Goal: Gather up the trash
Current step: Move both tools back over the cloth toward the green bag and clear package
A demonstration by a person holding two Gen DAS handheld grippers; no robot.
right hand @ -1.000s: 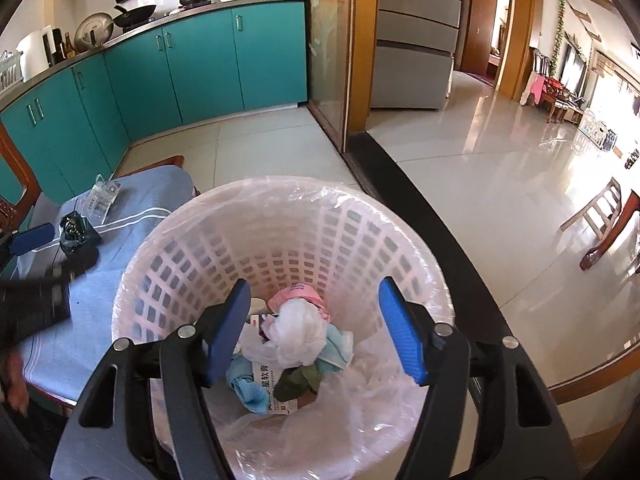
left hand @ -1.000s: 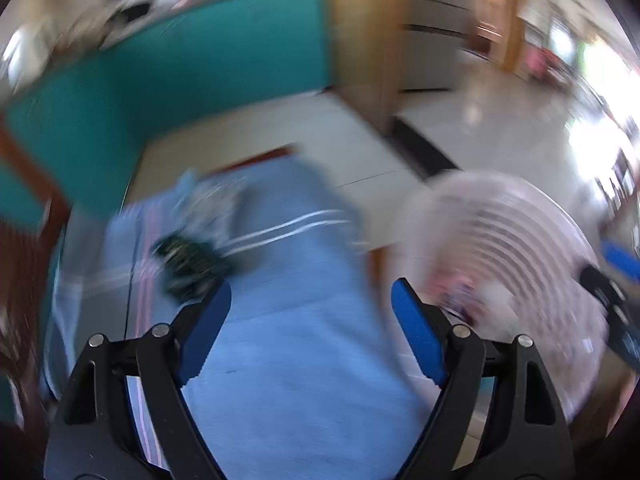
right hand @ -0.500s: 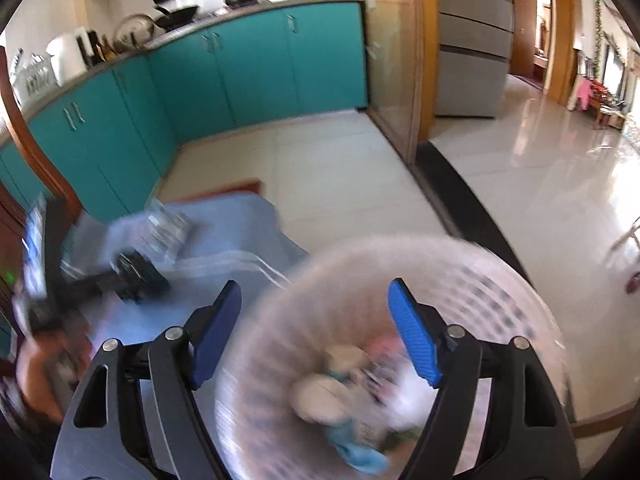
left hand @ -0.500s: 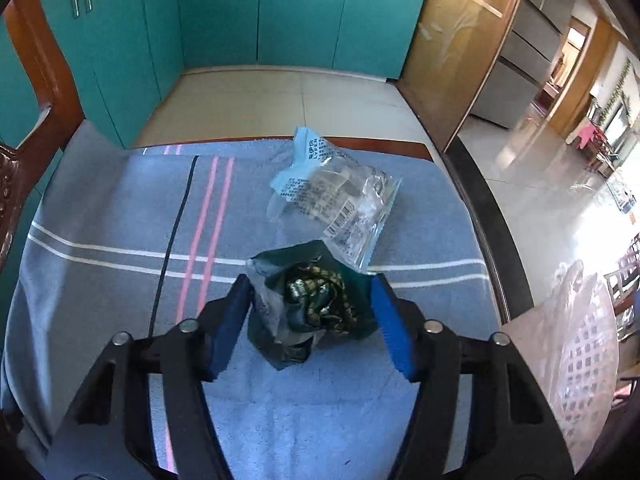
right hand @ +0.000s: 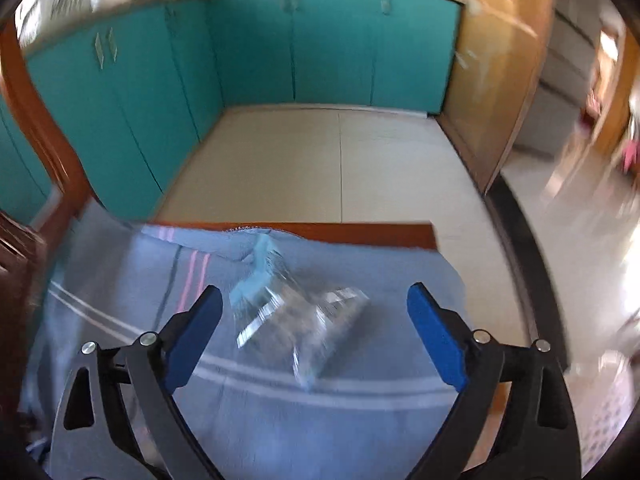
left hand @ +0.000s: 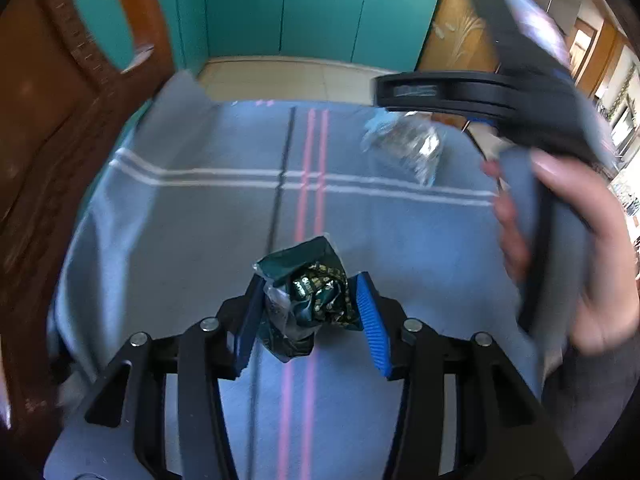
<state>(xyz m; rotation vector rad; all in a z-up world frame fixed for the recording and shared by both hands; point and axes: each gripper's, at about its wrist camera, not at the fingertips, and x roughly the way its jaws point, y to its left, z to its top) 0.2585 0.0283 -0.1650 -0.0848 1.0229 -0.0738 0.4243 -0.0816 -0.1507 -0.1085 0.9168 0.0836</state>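
My left gripper [left hand: 308, 312] is shut on a crumpled dark green wrapper [left hand: 310, 292] just above the blue striped cloth [left hand: 200, 220]. A clear plastic bag with a light blue top [left hand: 404, 146] lies farther back on the cloth. In the right wrist view that bag [right hand: 296, 316] sits between the open fingers of my right gripper [right hand: 314, 322], which hovers over it, empty. The right gripper body and the hand holding it show at the right of the left wrist view [left hand: 532, 92].
The cloth [right hand: 280, 420] covers a wooden table [right hand: 360, 234] whose far edge shows. A wooden chair [left hand: 60, 80] stands at the left. Teal cabinets [right hand: 320, 44] line the back, with tiled floor [right hand: 320, 160] between. The white basket's edge [right hand: 612, 412] shows at the lower right.
My left gripper has closed on the green wrapper and drawn back. My right gripper has swung from over the basket to over the clear bag on the cloth.
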